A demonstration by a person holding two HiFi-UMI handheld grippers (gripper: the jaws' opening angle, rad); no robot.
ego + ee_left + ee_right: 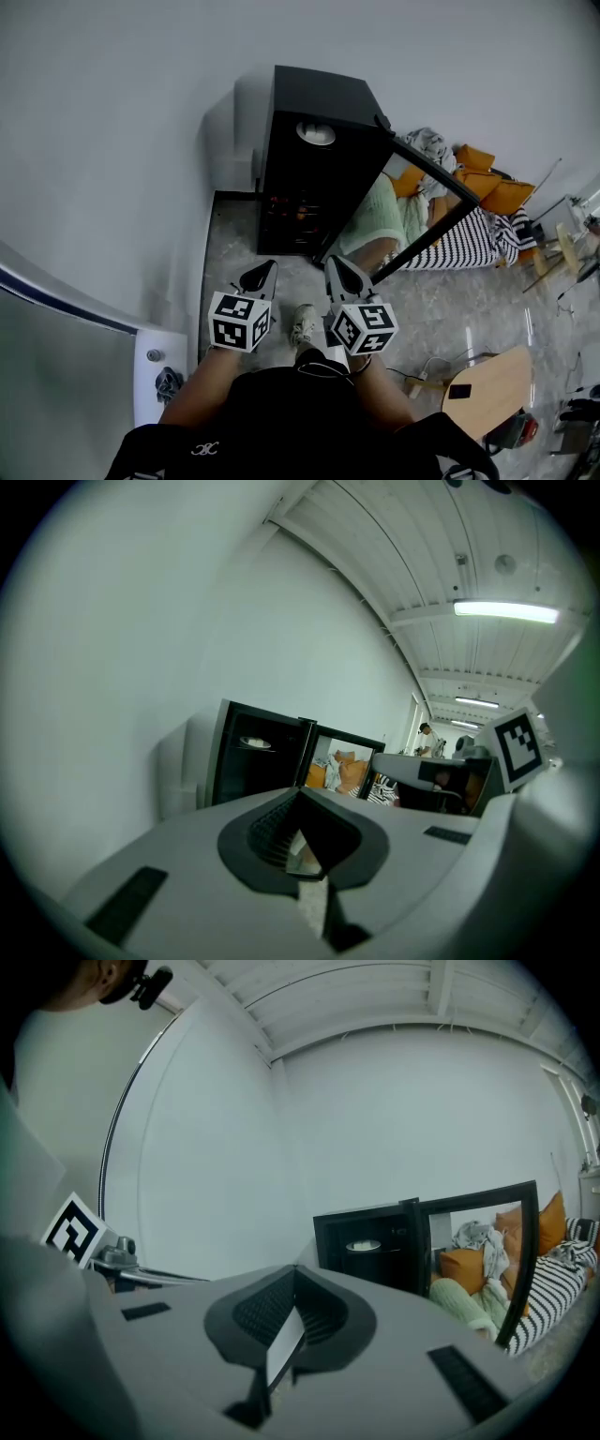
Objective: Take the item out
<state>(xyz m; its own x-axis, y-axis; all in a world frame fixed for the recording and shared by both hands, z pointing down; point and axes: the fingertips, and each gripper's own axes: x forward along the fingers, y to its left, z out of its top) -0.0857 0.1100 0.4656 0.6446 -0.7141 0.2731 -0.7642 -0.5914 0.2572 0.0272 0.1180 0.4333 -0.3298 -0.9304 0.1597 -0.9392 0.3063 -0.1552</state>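
The dish (pixel 316 132), pale and round, sits high inside the black cabinet (pixel 323 94), which stands against the wall. Its glass door (pixel 403 211) is swung wide, leaving me a way in. My left tongs (pixel 267 272) and right tongs (pixel 337 267) are pinched together on nothing, well short of it.

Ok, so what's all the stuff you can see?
cabinet: one, black, by the white wall
door: one, black-framed glass, swung open rightward
round thing: one, white, high inside the cabinet
cushions: at least two, orange, behind the door
striped cover: one, black-and-white, right of cabinet
table: one, light wood, lower right
shoe: one, pale, between the grippers
left gripper: one, grey, shut, empty
right gripper: one, grey, shut, empty
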